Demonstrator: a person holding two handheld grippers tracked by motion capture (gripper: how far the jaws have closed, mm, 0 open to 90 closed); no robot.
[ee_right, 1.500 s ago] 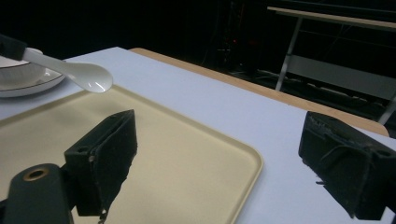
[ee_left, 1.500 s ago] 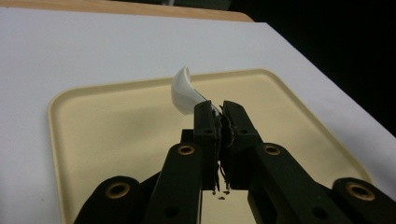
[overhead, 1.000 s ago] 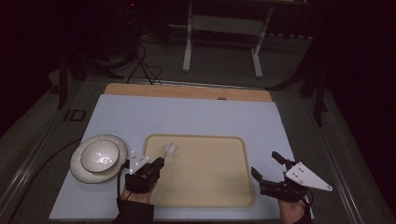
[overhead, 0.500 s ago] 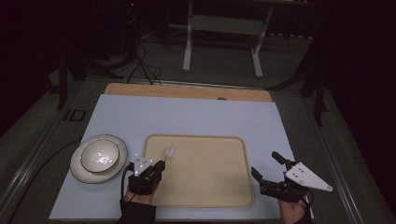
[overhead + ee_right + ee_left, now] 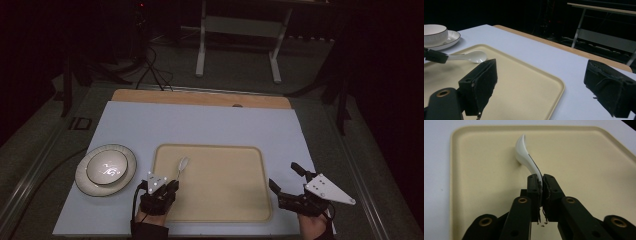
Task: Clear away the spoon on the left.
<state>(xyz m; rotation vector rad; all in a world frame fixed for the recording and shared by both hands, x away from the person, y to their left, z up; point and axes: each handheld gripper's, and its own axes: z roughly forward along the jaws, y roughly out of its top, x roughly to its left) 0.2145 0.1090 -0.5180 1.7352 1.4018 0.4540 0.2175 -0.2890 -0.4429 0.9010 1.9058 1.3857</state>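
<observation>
On the pale blue table top (image 5: 210,125) sits one flat beige plastic tray (image 5: 220,200), and over its near left corner the left gripper (image 5: 541,182) has its jaws pinched tight on the handle of one white ceramic soup spoon (image 5: 525,157), bowl end out over the tray. To the tray's left, one white black-rimmed bowl (image 5: 106,167) rests on one matching plate (image 5: 82,181). That's two grippers in play: the right gripper (image 5: 541,82) hovers off the tray's right edge, jaws spread wide, holding nothing.

No text, label, brand, number or sign can be read in any view.
</observation>
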